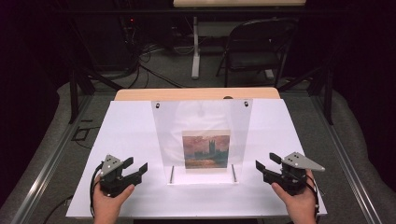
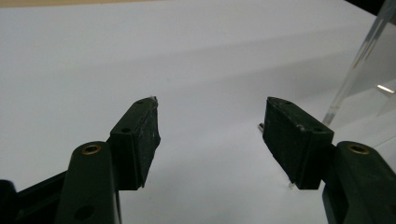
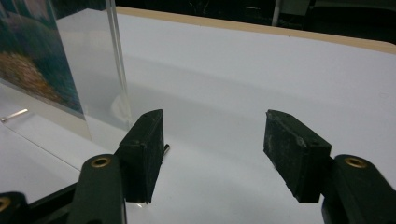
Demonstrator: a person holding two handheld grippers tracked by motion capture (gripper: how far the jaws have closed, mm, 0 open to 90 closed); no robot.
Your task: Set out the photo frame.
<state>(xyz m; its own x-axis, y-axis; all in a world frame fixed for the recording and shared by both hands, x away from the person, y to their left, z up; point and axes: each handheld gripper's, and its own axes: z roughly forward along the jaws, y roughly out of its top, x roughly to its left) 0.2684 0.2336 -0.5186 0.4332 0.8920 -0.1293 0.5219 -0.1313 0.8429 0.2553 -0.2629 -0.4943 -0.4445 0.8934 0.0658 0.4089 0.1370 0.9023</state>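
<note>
A clear acrylic panel point(image 1: 201, 121) stands upright on a clear base in the middle of the white table top point(image 1: 126, 135). It holds a small painting print point(image 1: 206, 149) of a building under an orange sky. My left gripper point(image 1: 136, 164) rests low at the panel's left front corner, jaws open and empty point(image 2: 212, 105), with the panel's edge point(image 2: 359, 56) to its right. My right gripper point(image 1: 265, 160) mirrors it at the right front corner, jaws open and empty point(image 3: 215, 116), with the panel's edge point(image 3: 116, 60) and the print point(image 3: 32, 60) to its left.
Two thin metal pins point(image 1: 172, 173) point(image 1: 234, 172) lie on the panel's base. A wooden table edge point(image 1: 196, 94) runs behind the white top. A dark folding chair point(image 1: 257, 46) and a table leg point(image 1: 195, 51) stand on the floor beyond.
</note>
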